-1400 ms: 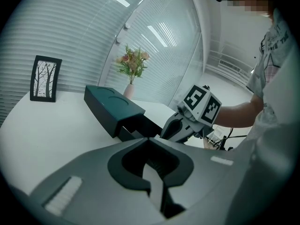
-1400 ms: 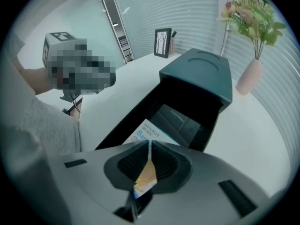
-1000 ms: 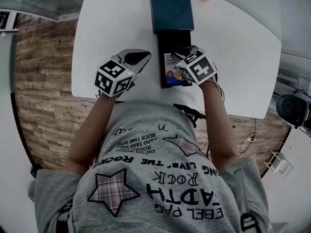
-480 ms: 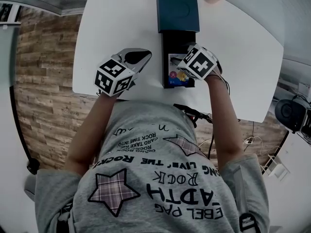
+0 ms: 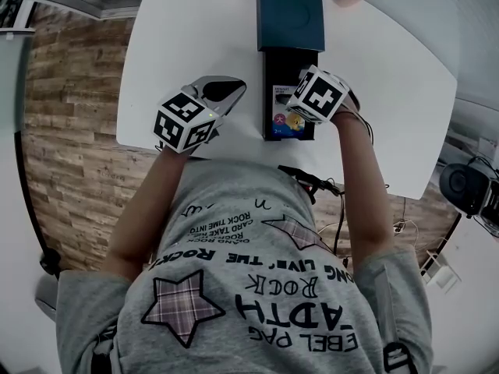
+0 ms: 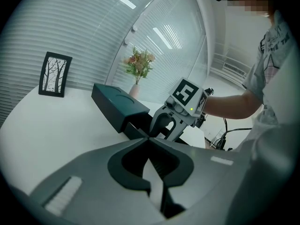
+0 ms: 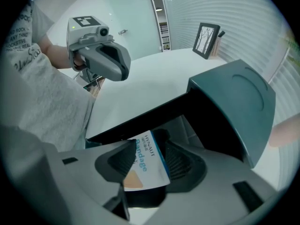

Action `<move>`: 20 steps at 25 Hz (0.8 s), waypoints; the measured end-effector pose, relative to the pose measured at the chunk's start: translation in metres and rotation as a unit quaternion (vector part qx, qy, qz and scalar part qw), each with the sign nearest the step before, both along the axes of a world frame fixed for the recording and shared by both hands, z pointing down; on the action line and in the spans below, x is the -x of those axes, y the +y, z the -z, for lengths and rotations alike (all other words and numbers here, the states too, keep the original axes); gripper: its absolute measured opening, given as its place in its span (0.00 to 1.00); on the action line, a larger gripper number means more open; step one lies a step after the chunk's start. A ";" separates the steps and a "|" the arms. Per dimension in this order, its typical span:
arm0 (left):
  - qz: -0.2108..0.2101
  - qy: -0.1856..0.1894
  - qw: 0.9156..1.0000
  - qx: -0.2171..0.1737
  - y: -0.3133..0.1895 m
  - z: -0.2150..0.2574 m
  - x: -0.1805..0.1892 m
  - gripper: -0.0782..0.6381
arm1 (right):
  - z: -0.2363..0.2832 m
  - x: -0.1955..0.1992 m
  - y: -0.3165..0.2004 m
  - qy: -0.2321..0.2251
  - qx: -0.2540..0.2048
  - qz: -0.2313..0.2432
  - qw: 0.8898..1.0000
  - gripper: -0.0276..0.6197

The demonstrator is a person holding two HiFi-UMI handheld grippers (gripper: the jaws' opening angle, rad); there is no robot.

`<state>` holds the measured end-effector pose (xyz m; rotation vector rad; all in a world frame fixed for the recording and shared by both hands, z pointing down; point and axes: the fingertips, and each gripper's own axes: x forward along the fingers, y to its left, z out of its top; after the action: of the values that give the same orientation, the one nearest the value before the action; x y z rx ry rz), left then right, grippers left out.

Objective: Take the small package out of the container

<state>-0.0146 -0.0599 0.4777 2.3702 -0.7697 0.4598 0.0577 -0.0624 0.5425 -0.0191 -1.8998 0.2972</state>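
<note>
Freshly spread, the right tool (image 7: 149, 138) straddles the small package (image 7: 146, 165) in the container's pulled-out tray.

Its jaws have just been opening and stand wide, with the white and blue package tilted between them and neither pad clamping it. The package lies in the dark tray (image 5: 288, 68), which juts from the near end of the teal container (image 5: 290, 10) on the white surface (image 5: 195, 37). In the head view its colourful face shows just beside the tool's marker cube. The left tool (image 6: 149, 138) is clenched on nothing, tips together, over the surface left of the tray and apart from it. A framed picture (image 6: 55, 74) and a vase of flowers (image 6: 138, 69) stand at the far side of the surface.
</note>
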 end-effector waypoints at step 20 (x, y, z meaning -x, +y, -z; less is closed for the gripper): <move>-0.030 0.019 0.999 0.011 0.007 0.002 -0.010 0.12 | 0.007 -0.003 0.007 0.001 0.035 0.045 0.998 0.31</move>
<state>-0.0051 -0.0531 0.4752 2.3797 -0.6754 0.4439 0.0602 -0.0555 0.5355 -0.1508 -1.8807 0.3017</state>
